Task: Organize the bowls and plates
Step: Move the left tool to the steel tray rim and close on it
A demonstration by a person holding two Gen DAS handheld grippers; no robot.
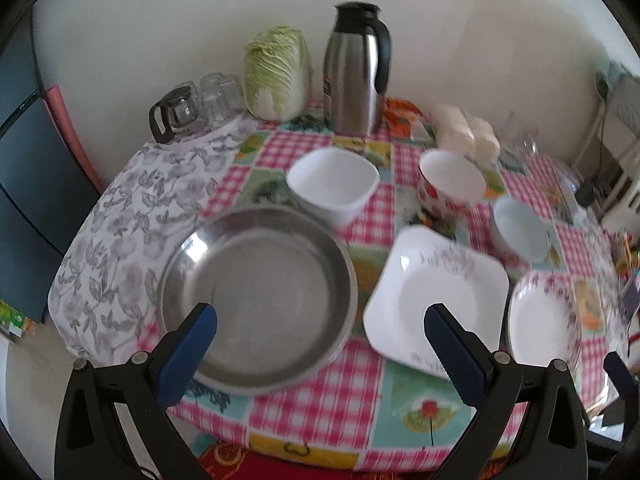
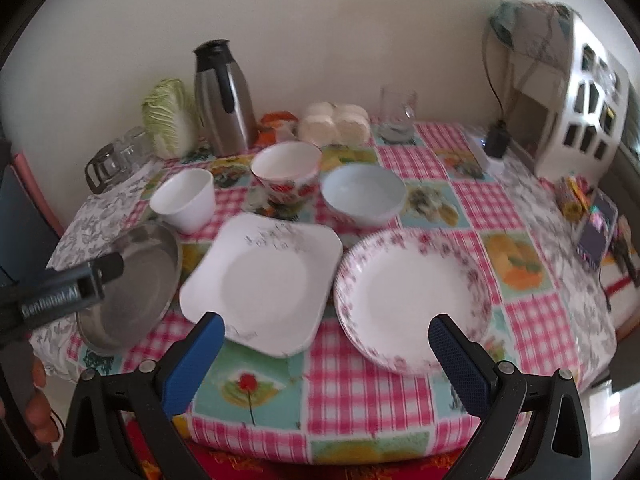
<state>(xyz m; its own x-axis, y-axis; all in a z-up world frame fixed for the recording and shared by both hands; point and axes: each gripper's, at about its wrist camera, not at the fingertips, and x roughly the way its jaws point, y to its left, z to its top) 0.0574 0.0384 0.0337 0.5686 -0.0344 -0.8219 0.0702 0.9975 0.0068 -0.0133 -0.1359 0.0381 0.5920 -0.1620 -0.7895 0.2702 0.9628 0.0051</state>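
Note:
A steel round pan (image 1: 256, 296) (image 2: 132, 284) lies at the table's left front, under my open left gripper (image 1: 320, 320). Right of it sits a square white plate (image 1: 436, 300) (image 2: 264, 276), then a round floral-rimmed plate (image 1: 540, 316) (image 2: 412, 296). Behind them stand a square white bowl (image 1: 332, 184) (image 2: 186, 198), a strawberry-patterned bowl (image 1: 450, 184) (image 2: 286, 170) and a pale blue bowl (image 1: 520, 228) (image 2: 362, 194). My right gripper (image 2: 326, 328) hovers open over the gap between the two plates. Neither gripper holds anything.
Along the wall stand a steel thermos (image 1: 354, 68) (image 2: 224, 96), a cabbage (image 1: 276, 72), a glass pot (image 1: 174, 114), glasses (image 1: 218, 92), white buns (image 2: 336, 122) and a glass mug (image 2: 396, 114). A white house-shaped box (image 2: 576, 112) stands at the right. The left gripper's body (image 2: 60, 292) shows at the left.

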